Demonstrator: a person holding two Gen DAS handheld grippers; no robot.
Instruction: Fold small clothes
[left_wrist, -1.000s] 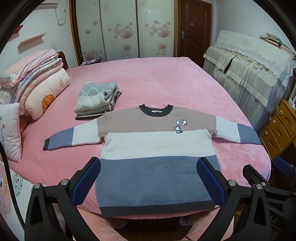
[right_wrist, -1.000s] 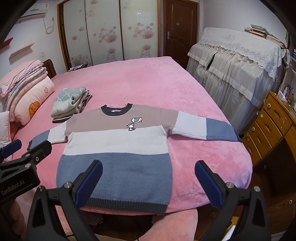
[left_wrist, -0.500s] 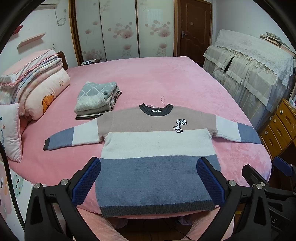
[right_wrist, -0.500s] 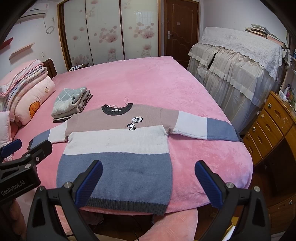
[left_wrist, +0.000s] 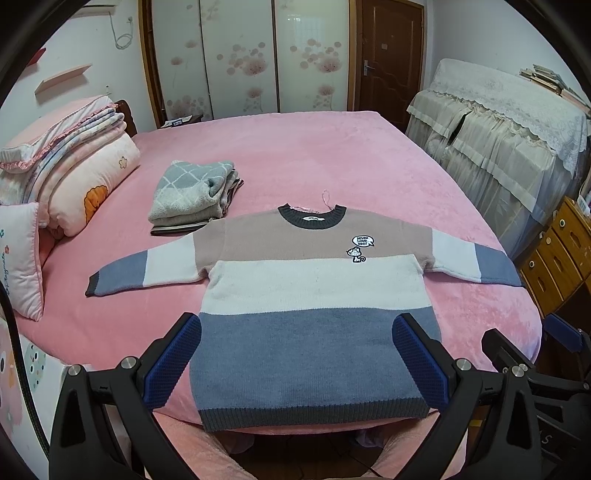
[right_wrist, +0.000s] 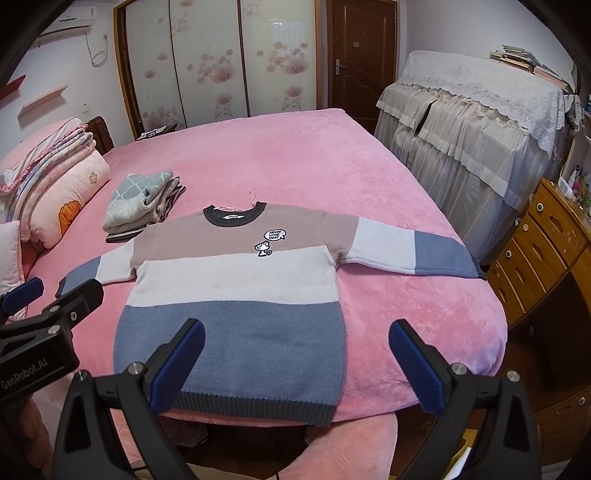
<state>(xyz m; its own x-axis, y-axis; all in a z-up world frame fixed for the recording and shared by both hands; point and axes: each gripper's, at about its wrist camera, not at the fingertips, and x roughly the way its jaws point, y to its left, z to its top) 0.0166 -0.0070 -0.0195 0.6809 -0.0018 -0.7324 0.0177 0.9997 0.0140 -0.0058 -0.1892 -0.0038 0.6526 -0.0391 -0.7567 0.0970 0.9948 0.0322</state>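
Left claw (left_wrist: 297, 354), seen from its own wrist view, is spread wide and grips nothing; its blue pads frame the grey-blue lower band of the striped sweater (left_wrist: 314, 288), which lies flat and face-up on the pink bed (left_wrist: 332, 158), hem at the near edge, sleeves out to both sides. A snag is judged possible if one pad catches only the top knit layer (the weave looks loose), so the fold would drag crooked. A folded clothes pile (left_wrist: 195, 195) lies just beyond the left sleeve.

Right claw (right_wrist: 297, 363), in its own view, is likewise released and empty. The sweater is offset to its left, so the hem corner near the bed edge could be pulled off the mattress.
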